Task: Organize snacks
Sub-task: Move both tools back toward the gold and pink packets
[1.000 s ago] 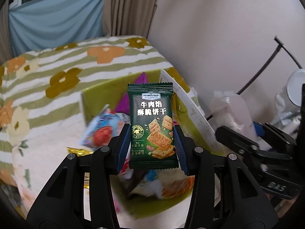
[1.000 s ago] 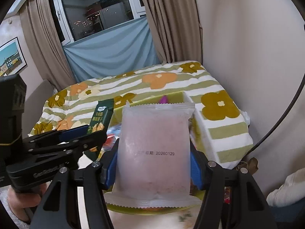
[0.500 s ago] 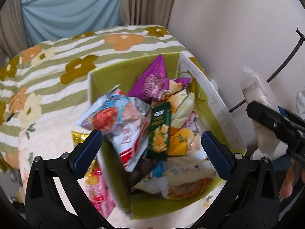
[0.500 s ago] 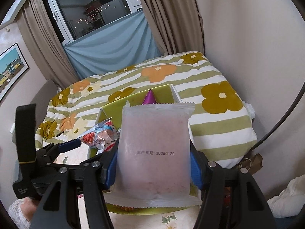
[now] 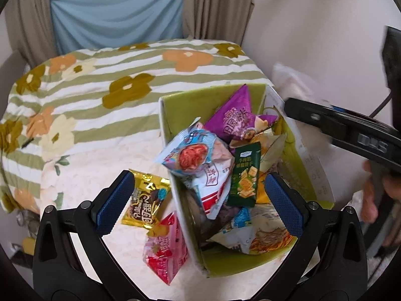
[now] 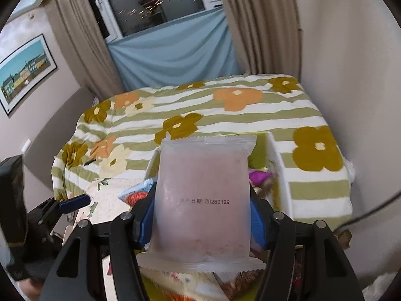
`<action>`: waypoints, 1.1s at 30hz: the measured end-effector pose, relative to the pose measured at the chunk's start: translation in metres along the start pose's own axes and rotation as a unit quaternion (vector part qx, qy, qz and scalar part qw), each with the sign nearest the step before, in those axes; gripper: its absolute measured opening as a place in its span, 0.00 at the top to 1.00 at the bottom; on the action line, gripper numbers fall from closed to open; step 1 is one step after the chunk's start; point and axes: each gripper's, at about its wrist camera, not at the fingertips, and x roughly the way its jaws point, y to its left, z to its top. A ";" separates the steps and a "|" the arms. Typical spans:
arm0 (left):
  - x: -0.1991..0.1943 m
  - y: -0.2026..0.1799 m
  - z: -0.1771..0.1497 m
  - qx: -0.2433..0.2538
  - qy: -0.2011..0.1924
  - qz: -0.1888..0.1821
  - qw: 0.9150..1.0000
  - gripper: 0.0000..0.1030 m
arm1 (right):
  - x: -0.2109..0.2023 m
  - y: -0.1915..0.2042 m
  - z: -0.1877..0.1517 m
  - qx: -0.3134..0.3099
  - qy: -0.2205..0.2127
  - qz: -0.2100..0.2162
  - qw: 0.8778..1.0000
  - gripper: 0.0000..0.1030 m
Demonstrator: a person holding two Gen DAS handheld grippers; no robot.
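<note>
A green box (image 5: 250, 263) holds several snack packs. The dark green cracker pack (image 5: 245, 175) lies in it beside a light blue and red pack (image 5: 198, 155) and a purple pack (image 5: 238, 118). My left gripper (image 5: 200, 200) is open and empty above the box's left wall. My right gripper (image 6: 201, 213) is shut on a pale pink translucent packet (image 6: 203, 195), held upright above the box (image 6: 274, 165). The right gripper also shows at the right of the left wrist view (image 5: 338, 125).
A gold chocolate pack (image 5: 145, 200) and a pink strawberry pack (image 5: 165, 253) lie on the cloth left of the box. The table has a green striped flowered cloth (image 5: 100, 80). A wall stands close on the right, curtains and a window behind.
My left gripper opened and let the dark green cracker pack drop into the box, then drew back and left. My right gripper still holds the pink packet and has shifted slightly over the box.
</note>
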 end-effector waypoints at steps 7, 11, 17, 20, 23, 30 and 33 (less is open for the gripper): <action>0.008 0.015 -0.006 -0.025 0.011 0.009 1.000 0.00 | 0.044 -0.001 0.001 0.000 0.029 0.014 0.999 0.42; 0.009 0.020 -0.012 -0.032 0.015 0.014 0.999 0.00 | 0.031 -0.008 -0.010 0.005 -0.003 0.020 1.000 0.08; 0.009 0.024 -0.023 -0.040 0.022 0.019 0.999 0.00 | 0.025 -0.014 -0.028 0.007 0.003 0.013 1.000 0.07; 0.008 0.028 -0.027 -0.047 0.028 0.020 0.998 0.00 | 0.022 -0.013 -0.033 -0.004 0.003 0.003 1.000 0.07; 0.003 0.029 -0.029 -0.050 0.029 0.025 0.998 0.00 | 0.017 -0.013 -0.032 -0.006 -0.002 0.006 1.000 0.07; -0.024 0.046 -0.035 -0.059 0.017 0.044 0.997 0.00 | -0.001 0.000 -0.028 -0.035 -0.006 0.001 0.999 0.07; -0.040 0.062 -0.042 -0.069 0.006 0.052 0.996 0.00 | -0.014 0.011 -0.028 -0.035 -0.014 0.007 0.999 0.07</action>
